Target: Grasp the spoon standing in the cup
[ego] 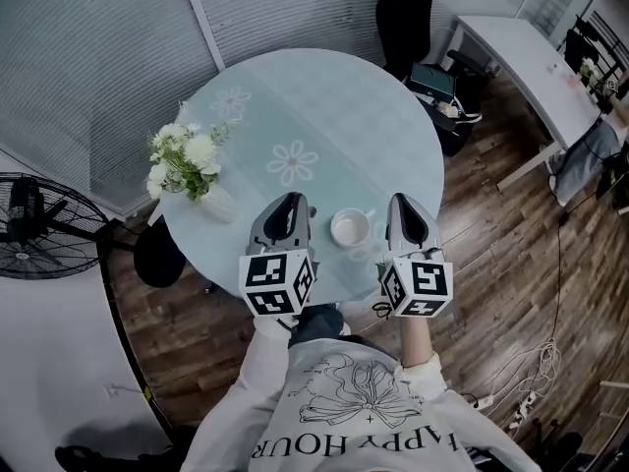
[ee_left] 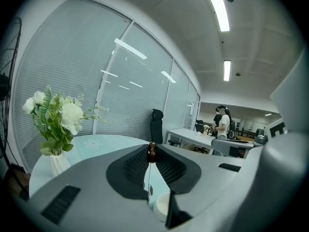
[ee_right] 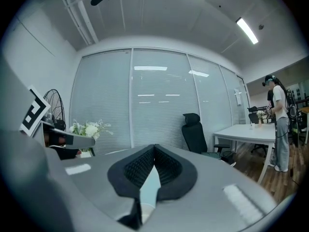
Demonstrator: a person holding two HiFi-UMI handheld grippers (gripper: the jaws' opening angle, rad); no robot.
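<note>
A white cup [ego: 351, 228] stands near the front edge of the round table [ego: 314, 106]. No spoon shows in it from the head view. In the left gripper view a thin spoon [ee_left: 152, 152] with a dark brown knob stands upright between the jaws. Its knob sits right at the tips, where my left gripper [ee_left: 152, 149] is shut on it. The cup [ee_left: 161, 208] shows low in the gap below. From above, my left gripper [ego: 288, 205] lies just left of the cup. My right gripper [ego: 408, 205] lies just right of it, and in its own view my right gripper [ee_right: 154, 149] is shut and empty.
A white vase of flowers [ego: 192, 170] stands on the table's left side, also seen as the vase of flowers [ee_left: 55, 124]. A floor fan [ego: 39, 224] is far left. A black office chair [ego: 403, 18] and a white desk [ego: 521, 57] lie beyond. A person [ee_right: 280, 124] stands at the right.
</note>
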